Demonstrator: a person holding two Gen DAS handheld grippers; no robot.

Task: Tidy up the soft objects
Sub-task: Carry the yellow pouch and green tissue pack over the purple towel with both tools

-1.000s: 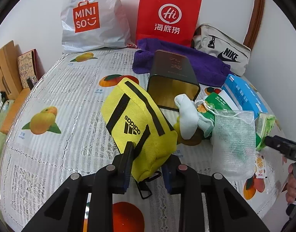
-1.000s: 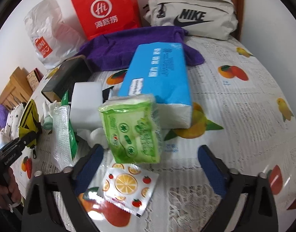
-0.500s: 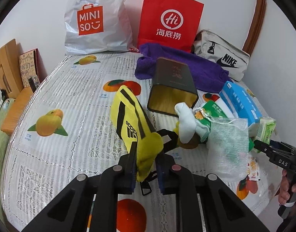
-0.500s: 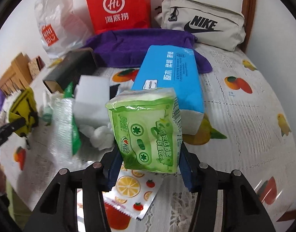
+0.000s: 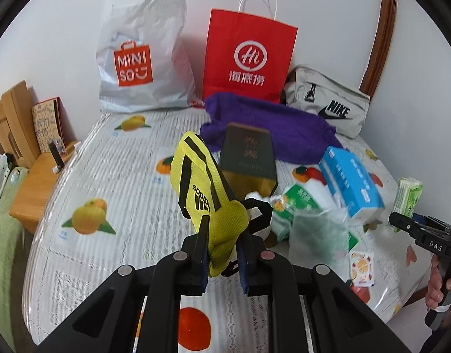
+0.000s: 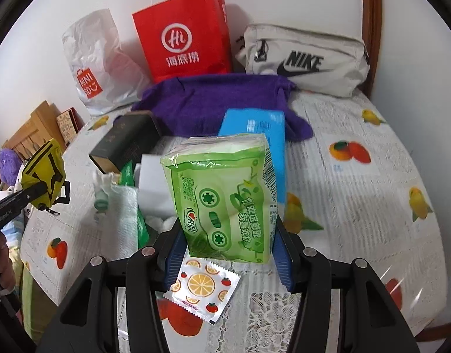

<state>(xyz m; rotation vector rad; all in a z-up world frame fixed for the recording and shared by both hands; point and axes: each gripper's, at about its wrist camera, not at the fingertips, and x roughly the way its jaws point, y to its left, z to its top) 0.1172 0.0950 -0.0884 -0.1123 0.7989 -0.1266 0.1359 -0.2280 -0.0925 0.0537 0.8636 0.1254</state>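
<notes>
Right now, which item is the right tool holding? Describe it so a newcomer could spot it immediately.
Start at the red paper bag against the wall and come forward over the purple towel and the blue tissue box. Just in front of that box, the right tool holds the green tissue pack clear of the tablecloth: soft plastic, cassette drawings, the only pale green item held up.

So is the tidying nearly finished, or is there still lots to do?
Only just started. Nothing looks sorted yet. In hand: the left gripper is shut on the yellow pouch, and the right gripper is shut on the green tissue pack, both lifted off the table. Left to do: the purple towel, blue tissue box, white sock and mesh bag lie in a jumble.
</notes>
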